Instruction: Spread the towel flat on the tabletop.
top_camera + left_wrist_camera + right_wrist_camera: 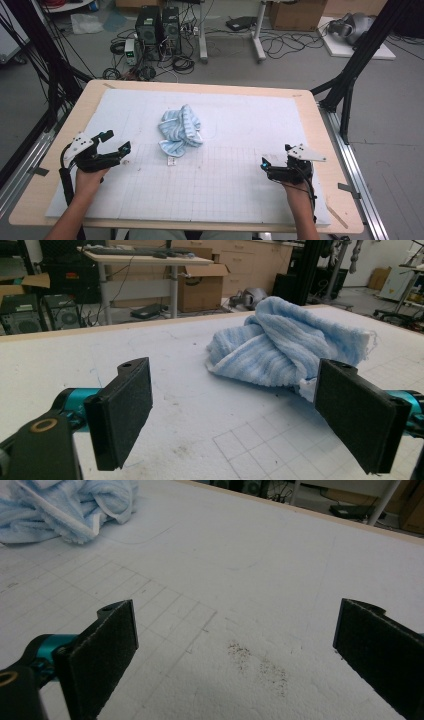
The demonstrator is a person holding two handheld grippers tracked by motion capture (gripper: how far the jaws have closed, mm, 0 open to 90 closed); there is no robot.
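A crumpled towel point(181, 131) with light blue and white stripes lies in a heap near the middle of the white foam board point(240, 115). My left gripper point(117, 140) rests at the board's left side, pointing toward the towel, jaws wide apart and empty. In the left gripper view the towel point(290, 347) lies just beyond the open left gripper point(235, 415). My right gripper point(276, 156) sits at the right side of the board, open, nothing between its pads. In the right gripper view the right gripper point(235, 650) frames bare board, with the towel point(65, 505) far off at the upper left.
The board carries a drawn grid point(225, 180) on its near half, and a small white tag point(171, 161) lies just in front of the towel. The wooden table rim point(335, 150) runs around the board. Computer towers point(157, 27), cables and black frame legs point(350, 80) stand beyond.
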